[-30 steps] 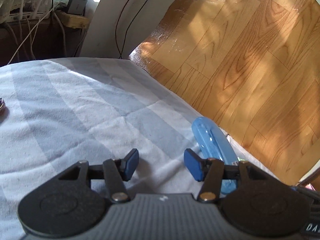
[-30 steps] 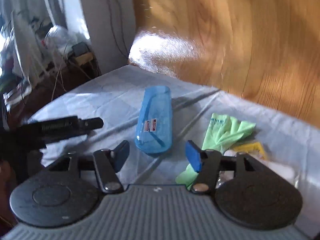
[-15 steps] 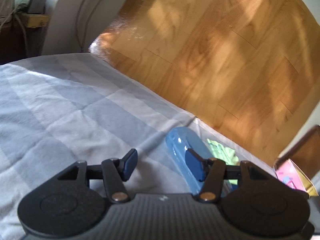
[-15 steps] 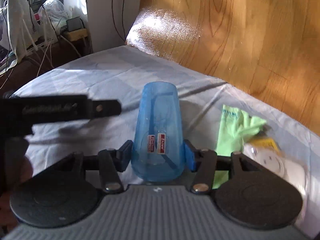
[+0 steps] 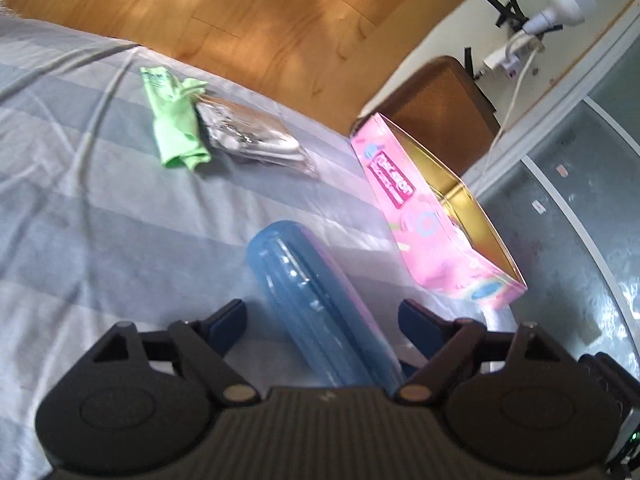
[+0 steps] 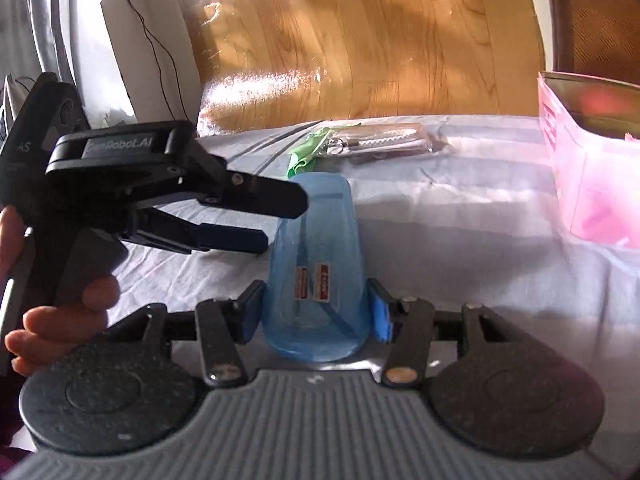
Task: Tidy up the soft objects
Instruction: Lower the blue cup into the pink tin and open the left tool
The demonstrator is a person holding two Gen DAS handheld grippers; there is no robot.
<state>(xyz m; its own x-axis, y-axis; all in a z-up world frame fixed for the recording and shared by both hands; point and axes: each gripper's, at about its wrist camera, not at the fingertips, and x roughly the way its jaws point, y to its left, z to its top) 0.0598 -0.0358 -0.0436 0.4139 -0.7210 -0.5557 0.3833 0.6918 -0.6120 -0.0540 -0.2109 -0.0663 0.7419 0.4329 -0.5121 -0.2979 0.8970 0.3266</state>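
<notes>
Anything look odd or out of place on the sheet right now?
The pink box tilts at the sheet's edge. The green glove lies crumpled against a clear packet. Nothing spilled.

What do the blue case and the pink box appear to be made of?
Blue case: translucent, glossy plastic, probably rigid; stickers and the cloth show through it. Pink box: likely printed tin, given its shiny gold inside, though coated card cannot be ruled out.

Pink box (image 5: 424,216) blocks right; bedsheet (image 5: 80,208) left lies free.
</notes>
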